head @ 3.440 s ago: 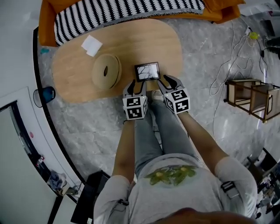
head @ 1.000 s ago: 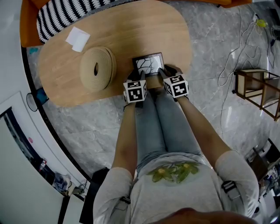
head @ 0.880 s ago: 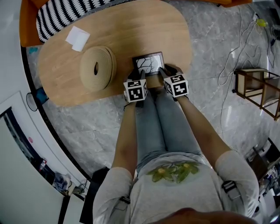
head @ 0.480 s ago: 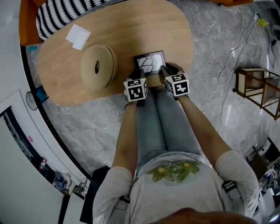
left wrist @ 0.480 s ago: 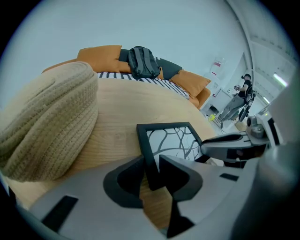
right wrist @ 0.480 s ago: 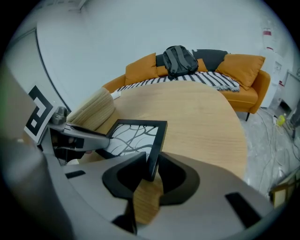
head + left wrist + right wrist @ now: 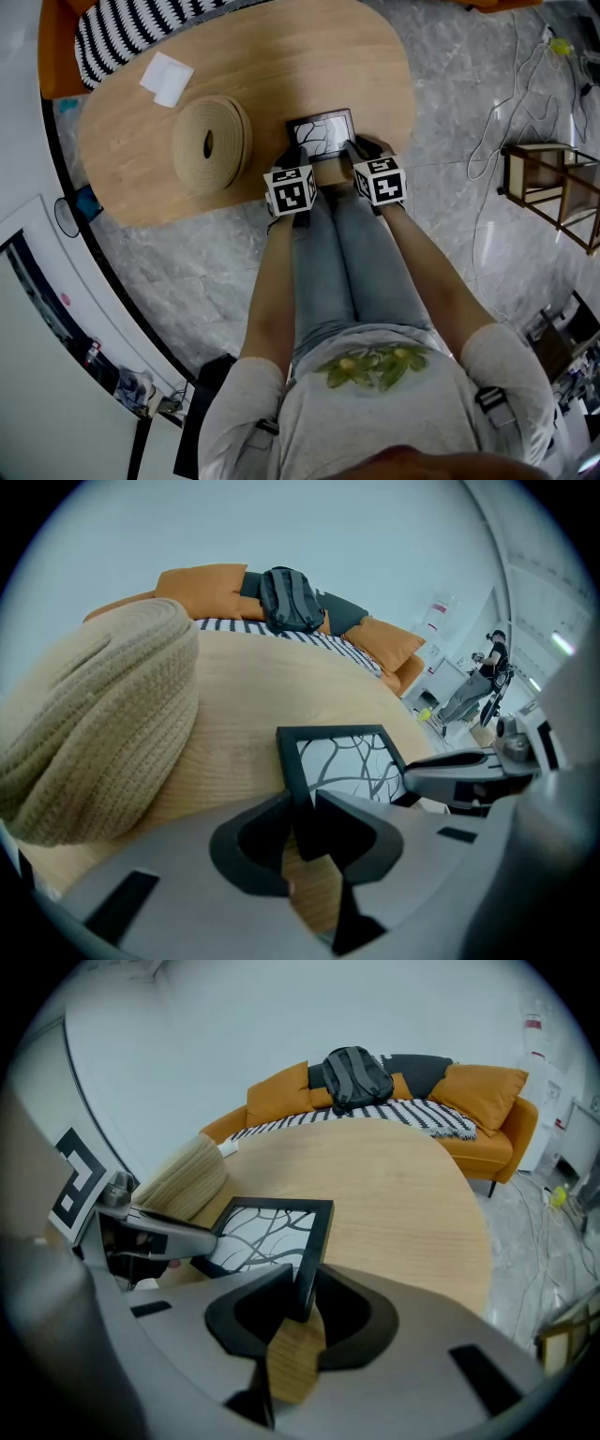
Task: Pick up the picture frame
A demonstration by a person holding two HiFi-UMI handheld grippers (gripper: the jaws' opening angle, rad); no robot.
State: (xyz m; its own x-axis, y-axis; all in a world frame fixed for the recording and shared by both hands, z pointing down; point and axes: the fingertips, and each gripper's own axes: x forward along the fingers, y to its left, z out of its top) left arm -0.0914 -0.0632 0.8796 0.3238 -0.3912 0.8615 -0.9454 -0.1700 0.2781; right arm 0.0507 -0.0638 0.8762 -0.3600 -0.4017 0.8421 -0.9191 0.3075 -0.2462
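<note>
A black picture frame [image 7: 322,132] with a branch pattern lies flat near the front edge of the wooden table [image 7: 281,56]. My left gripper [image 7: 293,156] is at the frame's near left corner, my right gripper [image 7: 354,150] at its near right corner. In the left gripper view the frame's left edge [image 7: 298,771] sits between the jaws of the left gripper [image 7: 302,810], pads against it. In the right gripper view the frame's right edge [image 7: 314,1246] is pinched by the right gripper [image 7: 305,1290]. Both sets of jaws have just been closing on the frame.
A coiled woven roll [image 7: 211,142] sits on the table just left of the frame, and a white paper [image 7: 167,79] lies further back. A striped orange sofa [image 7: 141,28] stands behind. A wooden stool [image 7: 553,197] and cables are on the floor to the right.
Both grippers came forward to the frame's near corners, then stayed in place. Their jaws narrowed onto the frame's side edges.
</note>
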